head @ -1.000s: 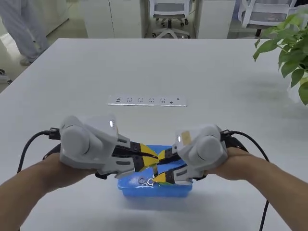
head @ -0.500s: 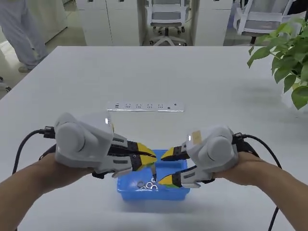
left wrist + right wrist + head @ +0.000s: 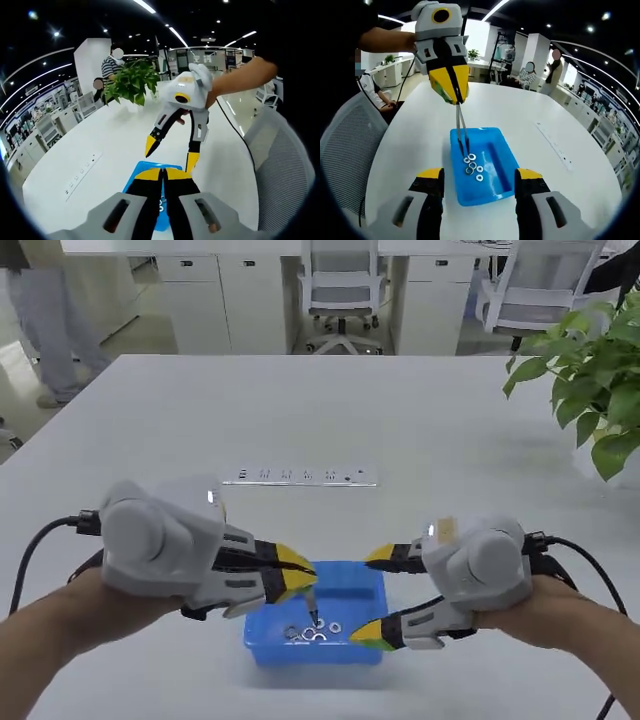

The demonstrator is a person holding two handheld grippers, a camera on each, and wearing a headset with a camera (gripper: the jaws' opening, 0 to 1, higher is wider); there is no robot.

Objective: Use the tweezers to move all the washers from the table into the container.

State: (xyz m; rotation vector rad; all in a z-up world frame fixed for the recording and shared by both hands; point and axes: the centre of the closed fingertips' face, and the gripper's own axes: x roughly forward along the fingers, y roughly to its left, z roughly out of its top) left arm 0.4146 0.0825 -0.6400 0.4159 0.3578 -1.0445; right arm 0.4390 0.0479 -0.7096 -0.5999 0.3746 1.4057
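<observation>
Dipping into the blue container (image 3: 360, 585), tweezers (image 3: 312, 606) are being held.
They are being clamped in the left gripper (image 3: 295, 572), tips by the washers (image 3: 312, 631) inside; the right gripper (image 3: 375, 595) is being held wide open.

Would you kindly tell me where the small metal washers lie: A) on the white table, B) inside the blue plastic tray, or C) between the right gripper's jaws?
B: the small metal washers lie clustered inside the blue plastic tray, by the tips of the metal tweezers.
</observation>
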